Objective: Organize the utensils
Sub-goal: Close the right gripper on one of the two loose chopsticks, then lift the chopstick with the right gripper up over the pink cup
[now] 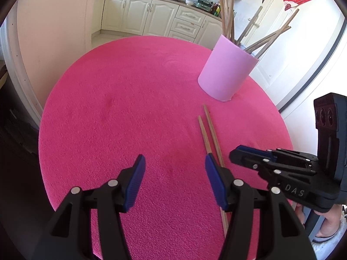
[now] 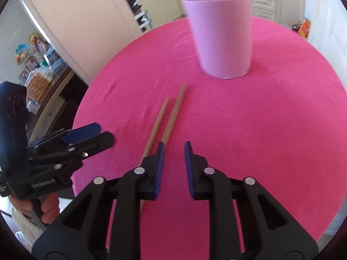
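Chopsticks (image 2: 167, 117) near ends hidden under gripper; holder (image 2: 219, 36) top blurred

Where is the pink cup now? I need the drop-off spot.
The pink cylindrical cup stands upright on the magenta tablecloth, just beyond the two loose wooden chopsticks.

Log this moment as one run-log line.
left tongs: open, empty | right tongs: narrow gap, empty | two chopsticks: on table | cup: upright

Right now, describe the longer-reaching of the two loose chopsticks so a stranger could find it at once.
Start at the round pink table and find the pink cup full of sticks. In front of it two chopsticks lie side by side on the cloth. The one wanted lies on the right in the right wrist view, its tip closer to the cup than its neighbour's.
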Demonstrator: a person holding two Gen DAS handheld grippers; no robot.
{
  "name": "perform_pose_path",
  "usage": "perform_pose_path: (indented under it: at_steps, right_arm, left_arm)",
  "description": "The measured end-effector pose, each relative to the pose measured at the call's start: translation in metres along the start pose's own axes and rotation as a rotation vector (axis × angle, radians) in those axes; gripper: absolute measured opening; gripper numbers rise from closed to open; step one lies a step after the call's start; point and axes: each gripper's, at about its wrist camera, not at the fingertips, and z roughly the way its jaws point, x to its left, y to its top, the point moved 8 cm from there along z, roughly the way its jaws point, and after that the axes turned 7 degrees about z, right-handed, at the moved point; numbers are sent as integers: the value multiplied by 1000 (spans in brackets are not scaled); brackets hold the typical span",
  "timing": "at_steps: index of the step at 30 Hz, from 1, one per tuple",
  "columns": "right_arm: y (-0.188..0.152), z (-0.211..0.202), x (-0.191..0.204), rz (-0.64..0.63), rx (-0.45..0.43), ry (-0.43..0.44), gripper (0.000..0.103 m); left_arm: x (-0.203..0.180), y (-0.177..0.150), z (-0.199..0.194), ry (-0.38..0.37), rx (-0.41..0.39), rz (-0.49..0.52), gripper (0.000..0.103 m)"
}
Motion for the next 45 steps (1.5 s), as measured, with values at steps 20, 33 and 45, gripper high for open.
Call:
perform_pose_path:
  at_steps: [20, 33, 45]
  right_arm:
    - [3, 14, 5, -167, 65, -209, 5]
    - [-5, -5, -26, -91, 69, -138, 5]
    - [-1, 6, -14, -149, 107, -177, 6]
  left_arm:
    - [-10, -7, -8, -2, 14, 13, 56]
    - [-49, -17, 22, 41, 160, 89, 38]
    - [-38, -13, 23, 81, 155, 60, 5]
